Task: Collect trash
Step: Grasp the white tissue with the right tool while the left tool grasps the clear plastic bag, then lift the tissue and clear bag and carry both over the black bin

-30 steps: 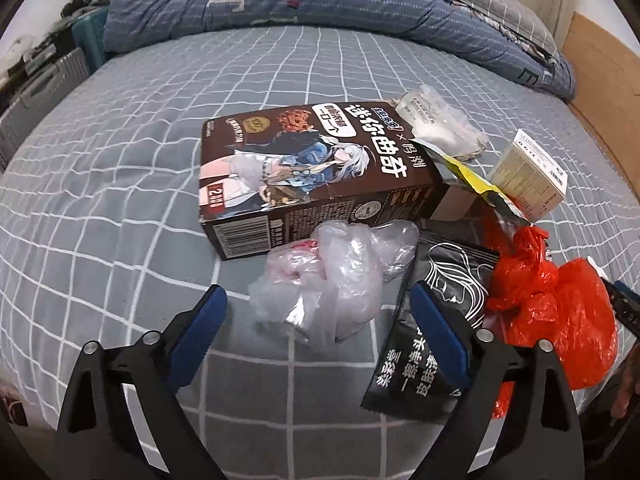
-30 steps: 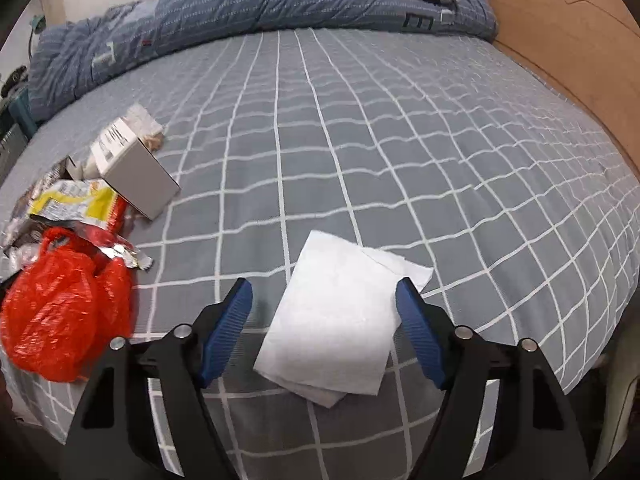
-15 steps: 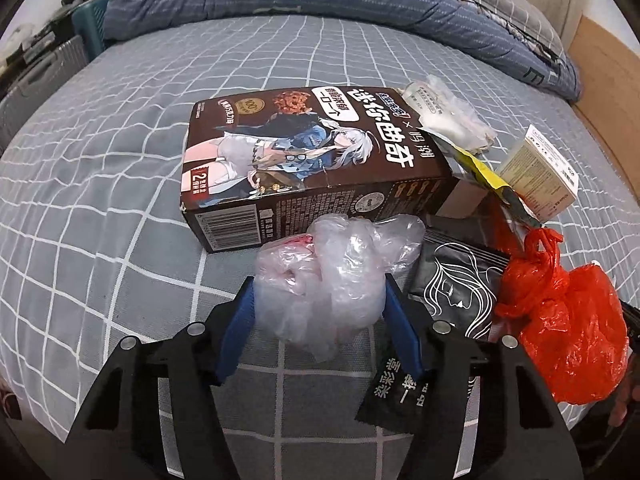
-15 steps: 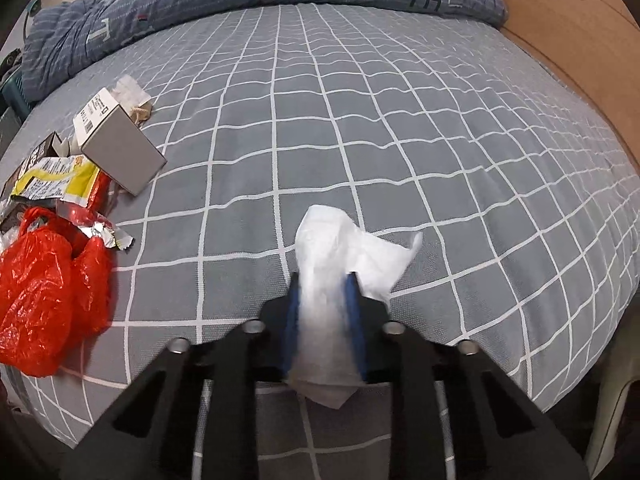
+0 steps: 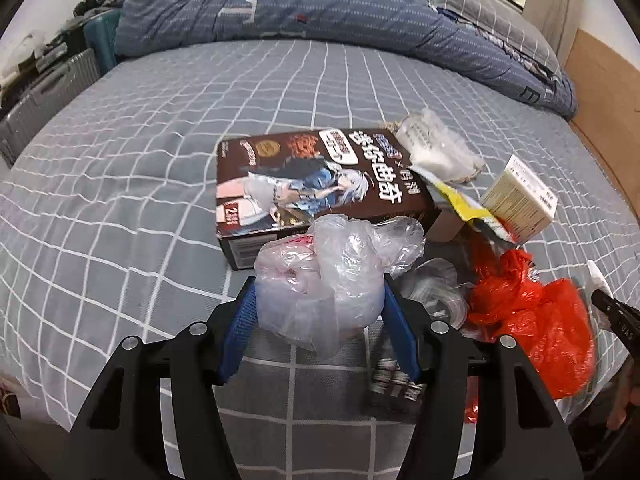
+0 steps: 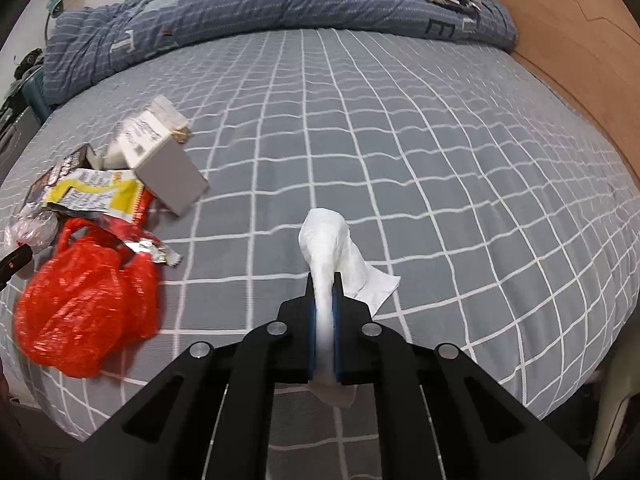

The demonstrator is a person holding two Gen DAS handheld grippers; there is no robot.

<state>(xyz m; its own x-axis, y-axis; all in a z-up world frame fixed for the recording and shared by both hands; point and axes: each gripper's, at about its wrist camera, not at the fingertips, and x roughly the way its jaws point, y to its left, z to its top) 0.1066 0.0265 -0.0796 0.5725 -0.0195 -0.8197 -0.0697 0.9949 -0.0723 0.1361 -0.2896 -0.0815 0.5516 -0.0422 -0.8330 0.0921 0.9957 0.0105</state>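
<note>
My left gripper (image 5: 318,292) is shut on a crumpled clear plastic bag (image 5: 332,276) and holds it above the grey checked bed. Behind it lies a brown cookie box (image 5: 316,176). To its right are a red plastic bag (image 5: 532,316), a black sachet (image 5: 396,384), a yellow wrapper (image 5: 464,204) and a small beige carton (image 5: 520,200). My right gripper (image 6: 325,284) is shut on a white paper tissue (image 6: 326,240), pinched into a fold above the bed. The red bag (image 6: 84,308) and the carton (image 6: 160,160) lie to its left.
A rolled blue quilt (image 5: 320,12) lies across the far end of the bed. A wooden bed frame (image 6: 568,40) runs along the right side. Suitcases (image 5: 44,96) stand beside the bed at the left. A clear packet (image 5: 432,152) lies behind the cookie box.
Both grippers closed from open: the left on the clear plastic bag, the right on the tissue, which went from flat to pinched. Both have since lifted their loads off the bed.
</note>
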